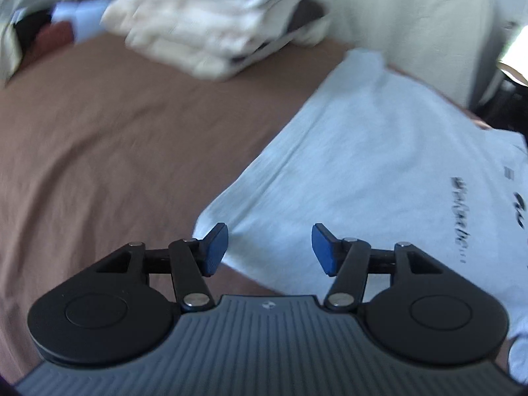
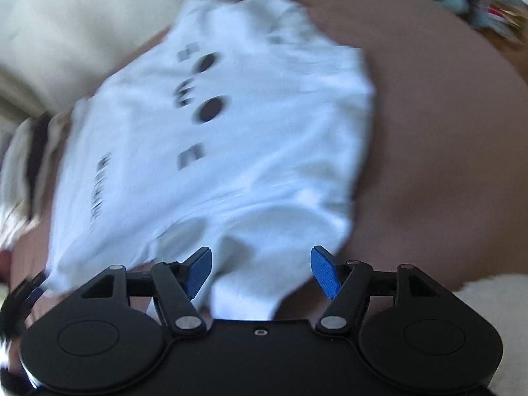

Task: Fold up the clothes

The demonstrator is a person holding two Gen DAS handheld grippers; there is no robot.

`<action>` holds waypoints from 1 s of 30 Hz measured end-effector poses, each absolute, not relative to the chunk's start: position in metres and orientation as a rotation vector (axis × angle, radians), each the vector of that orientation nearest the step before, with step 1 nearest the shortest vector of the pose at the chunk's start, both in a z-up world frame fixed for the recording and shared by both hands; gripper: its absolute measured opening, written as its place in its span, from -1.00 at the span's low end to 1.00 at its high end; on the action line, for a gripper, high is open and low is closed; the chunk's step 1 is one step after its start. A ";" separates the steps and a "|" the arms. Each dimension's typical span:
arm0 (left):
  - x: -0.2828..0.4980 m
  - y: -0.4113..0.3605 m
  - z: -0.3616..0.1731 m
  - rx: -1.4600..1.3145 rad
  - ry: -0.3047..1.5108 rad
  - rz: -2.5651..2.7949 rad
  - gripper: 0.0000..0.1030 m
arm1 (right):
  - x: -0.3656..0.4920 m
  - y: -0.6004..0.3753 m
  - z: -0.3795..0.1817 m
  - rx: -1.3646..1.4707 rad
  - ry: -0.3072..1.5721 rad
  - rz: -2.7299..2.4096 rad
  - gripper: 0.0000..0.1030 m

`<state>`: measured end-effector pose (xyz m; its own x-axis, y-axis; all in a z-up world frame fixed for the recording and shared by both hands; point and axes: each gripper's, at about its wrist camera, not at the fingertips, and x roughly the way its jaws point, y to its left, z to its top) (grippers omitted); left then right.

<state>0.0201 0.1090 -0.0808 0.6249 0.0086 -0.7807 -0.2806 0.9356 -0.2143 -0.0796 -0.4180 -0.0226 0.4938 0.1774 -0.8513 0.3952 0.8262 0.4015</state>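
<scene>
A white T-shirt (image 1: 379, 151) with black print lies spread on a brown bed sheet (image 1: 115, 148). It fills the middle of the right wrist view (image 2: 214, 151). My left gripper (image 1: 270, 247) is open and empty, hovering over the shirt's near left corner. My right gripper (image 2: 260, 272) is open and empty, with a fold of the shirt's near edge lying between its blue pads (image 2: 325, 272). Both views are blurred by motion.
A stack of folded cream and white clothes (image 1: 204, 29) sits at the back of the bed. A cream pillow or cover (image 1: 412, 13) lies behind the shirt, also seen in the right wrist view (image 2: 76, 29). Colourful clutter (image 2: 488, 3) lies beyond the bed's far right edge.
</scene>
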 end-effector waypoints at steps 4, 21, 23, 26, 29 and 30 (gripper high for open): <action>0.018 0.132 -0.087 -0.444 0.947 0.172 0.08 | -0.082 -0.395 -0.030 0.550 1.136 -0.129 0.39; 0.025 0.143 -0.098 -0.637 0.945 0.039 0.34 | -0.060 -0.385 -0.078 0.728 1.058 -0.055 -0.28; 0.028 0.137 -0.097 -0.578 0.934 0.047 0.35 | -0.060 -0.381 -0.075 0.733 0.957 0.005 -0.71; 0.032 0.134 -0.100 -0.568 0.846 0.050 0.35 | -0.070 -0.377 -0.057 0.720 0.742 0.107 -0.74; 0.044 0.130 -0.110 -0.603 0.797 0.039 0.20 | -0.074 -0.376 -0.049 0.703 0.651 0.151 -0.74; 0.046 0.126 -0.111 -0.577 0.791 0.033 -0.43 | -0.073 -0.376 -0.050 0.692 0.655 0.145 -0.74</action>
